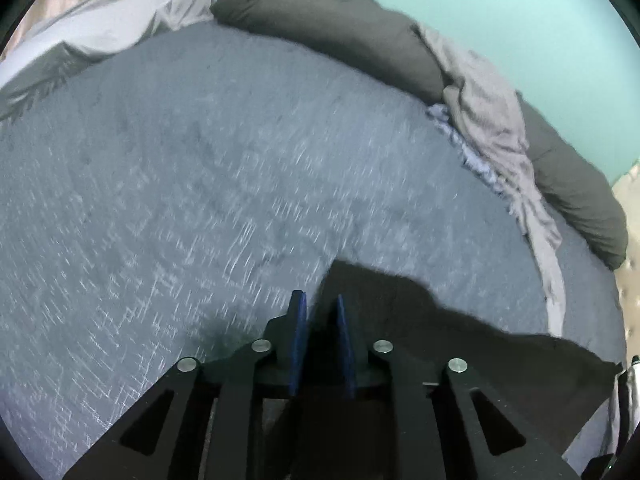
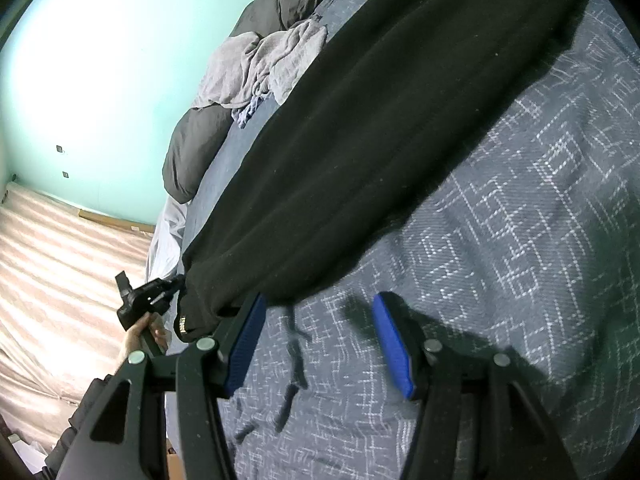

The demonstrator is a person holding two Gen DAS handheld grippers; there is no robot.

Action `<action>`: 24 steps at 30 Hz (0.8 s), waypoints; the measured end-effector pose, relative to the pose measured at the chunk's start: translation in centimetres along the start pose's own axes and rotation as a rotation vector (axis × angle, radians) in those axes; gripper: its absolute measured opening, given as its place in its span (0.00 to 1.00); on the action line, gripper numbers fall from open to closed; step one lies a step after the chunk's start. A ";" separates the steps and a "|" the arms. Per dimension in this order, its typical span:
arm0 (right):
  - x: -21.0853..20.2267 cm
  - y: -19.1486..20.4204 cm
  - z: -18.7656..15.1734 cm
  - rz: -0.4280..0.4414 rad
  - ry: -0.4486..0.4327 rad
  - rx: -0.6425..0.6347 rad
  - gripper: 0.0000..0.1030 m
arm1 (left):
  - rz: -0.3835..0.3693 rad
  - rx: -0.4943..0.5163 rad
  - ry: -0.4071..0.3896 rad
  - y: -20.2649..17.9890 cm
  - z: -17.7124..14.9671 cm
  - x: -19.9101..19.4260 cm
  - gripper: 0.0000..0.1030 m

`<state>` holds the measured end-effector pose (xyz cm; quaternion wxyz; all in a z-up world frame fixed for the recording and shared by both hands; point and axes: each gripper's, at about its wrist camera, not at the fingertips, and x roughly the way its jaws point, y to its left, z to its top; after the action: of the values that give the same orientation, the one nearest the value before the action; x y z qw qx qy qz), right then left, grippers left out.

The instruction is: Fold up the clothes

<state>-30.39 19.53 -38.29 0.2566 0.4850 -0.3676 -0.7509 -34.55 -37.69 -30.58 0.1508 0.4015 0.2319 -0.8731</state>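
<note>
This is a bedroom in a home. A bed (image 1: pixel 240 152) spread with a blue-grey patterned cover fills the view, with a dark grey duvet (image 1: pixel 340 28) and crumpled grey cloth (image 1: pixel 488 120) heaped along its far edge. A plain mint-green wall (image 2: pixel 100 80) stands behind.

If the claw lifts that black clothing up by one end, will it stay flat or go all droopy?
Probably droopy. The black garment lies in soft folds across the bedspread, so it looks limp. It seems thick, perhaps a bit heavy. The left claw appears pinched on its corner, so it likely won't slip.
</note>
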 end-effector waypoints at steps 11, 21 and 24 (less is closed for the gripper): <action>0.3 0.0 -0.1 -0.004 0.002 -0.004 0.55 | 0.028 0.232 0.167 -7.9 -0.8 5.2 0.15; 0.1 -0.3 -0.2 0.003 0.006 0.000 0.55 | 0.055 0.156 0.096 -7.4 -1.8 1.7 0.04; -0.2 -0.3 -0.3 0.004 0.000 0.001 0.55 | 0.054 0.141 0.066 -7.2 -2.3 0.1 0.05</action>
<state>-30.07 19.79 -38.48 0.2579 0.4846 -0.3688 -0.7501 -36.39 -30.35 -29.88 0.1377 0.4459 0.1639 -0.8691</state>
